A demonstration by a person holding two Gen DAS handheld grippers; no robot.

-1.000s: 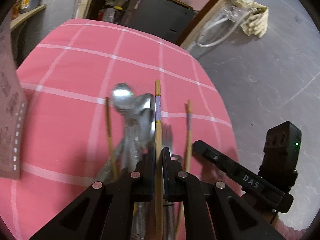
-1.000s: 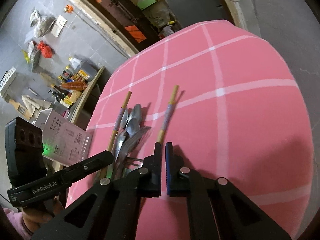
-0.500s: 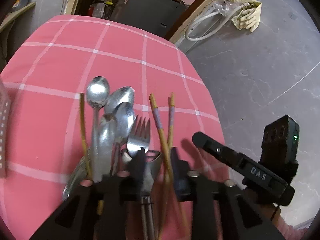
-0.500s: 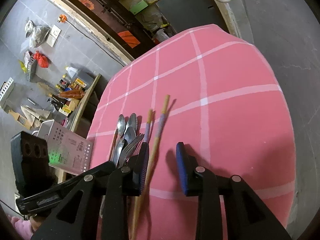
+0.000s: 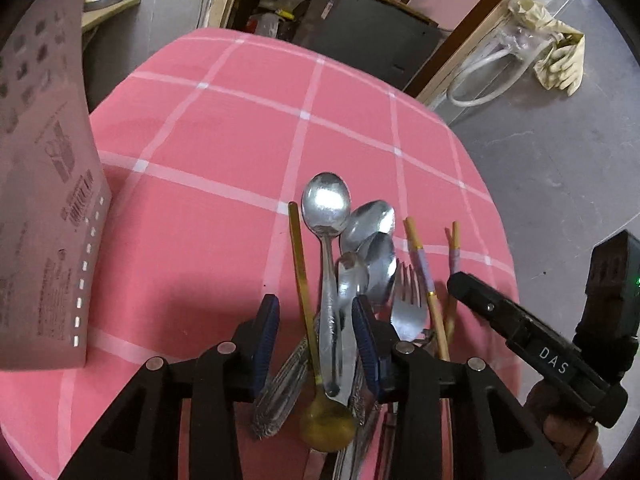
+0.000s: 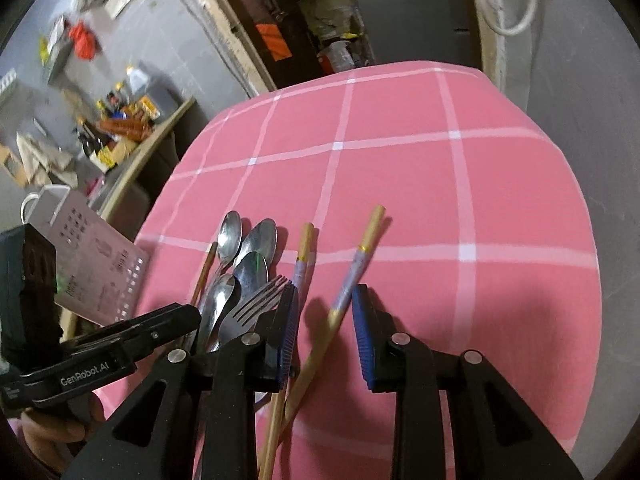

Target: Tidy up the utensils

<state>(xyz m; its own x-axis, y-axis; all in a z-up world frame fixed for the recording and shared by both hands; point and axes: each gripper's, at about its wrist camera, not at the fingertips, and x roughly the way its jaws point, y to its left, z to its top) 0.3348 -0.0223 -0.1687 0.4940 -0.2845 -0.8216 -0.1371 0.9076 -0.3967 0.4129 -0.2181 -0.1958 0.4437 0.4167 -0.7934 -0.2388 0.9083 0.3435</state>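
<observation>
Left gripper (image 5: pixel 316 334) hovers, jaws spread; right gripper (image 6: pixel 326 330) likewise, jaws apart.

My left gripper (image 5: pixel 316 316) fingers cover the spoon handles (image 5: pixel 332 344) lower down, so I cannot tell how they stack. Both chopsticks (image 6: pixel 344 292) run off the right wrist view's bottom edge. Print on the cardboard box (image 5: pixel 44 208) is too blurred to read.

Both wrist cams look down close over the pink desk (image 5: pixel 224 152), facing 12 o'clock; shared: cutlery pile (image 5: pixel 344 264) (image 6: pixel 244 272), centre-low.
</observation>
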